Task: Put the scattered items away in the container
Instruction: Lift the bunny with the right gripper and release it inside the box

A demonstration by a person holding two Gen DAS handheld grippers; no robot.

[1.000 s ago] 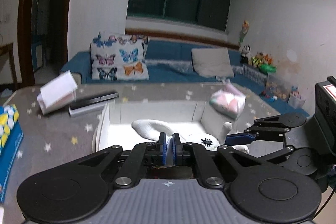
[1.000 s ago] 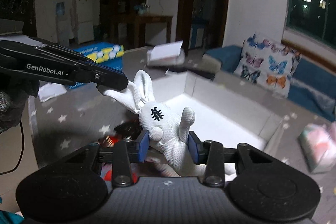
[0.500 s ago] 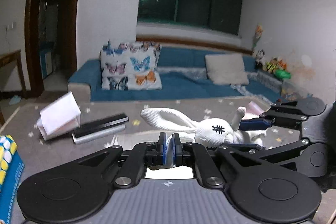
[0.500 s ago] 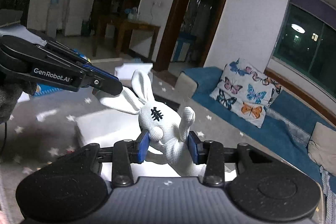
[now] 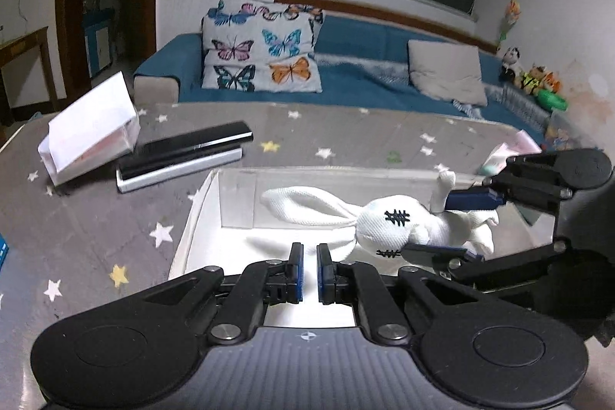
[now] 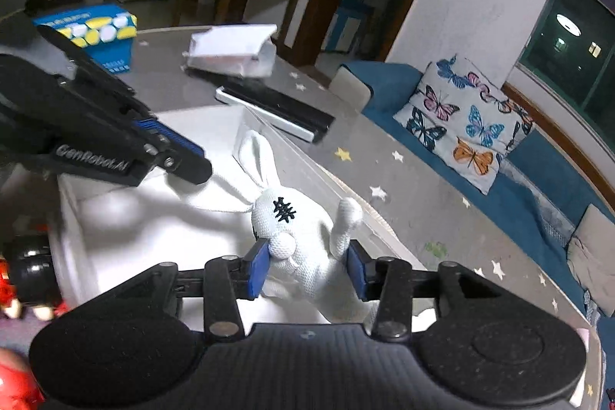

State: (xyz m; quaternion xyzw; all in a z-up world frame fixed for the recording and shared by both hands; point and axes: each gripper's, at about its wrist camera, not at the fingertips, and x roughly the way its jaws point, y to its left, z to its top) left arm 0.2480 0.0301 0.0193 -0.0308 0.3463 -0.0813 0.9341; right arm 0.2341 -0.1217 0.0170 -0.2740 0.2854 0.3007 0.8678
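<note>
Our right gripper clamps the white rabbit, ears pointing away toward our slightly parted, empty left gripper. Only the right wrist view shows red toys beside the container.

"GenRobot.AI" on left tongs

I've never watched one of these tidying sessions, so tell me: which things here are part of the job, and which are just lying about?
Part of the job:
white knitted bunny, clamped in the right hand-held gripper
white container below it
left hand-held gripper, jaws slightly apart, holding nothing

Just lying about:
butterfly pillow
blue sofa
grey pillow
</note>
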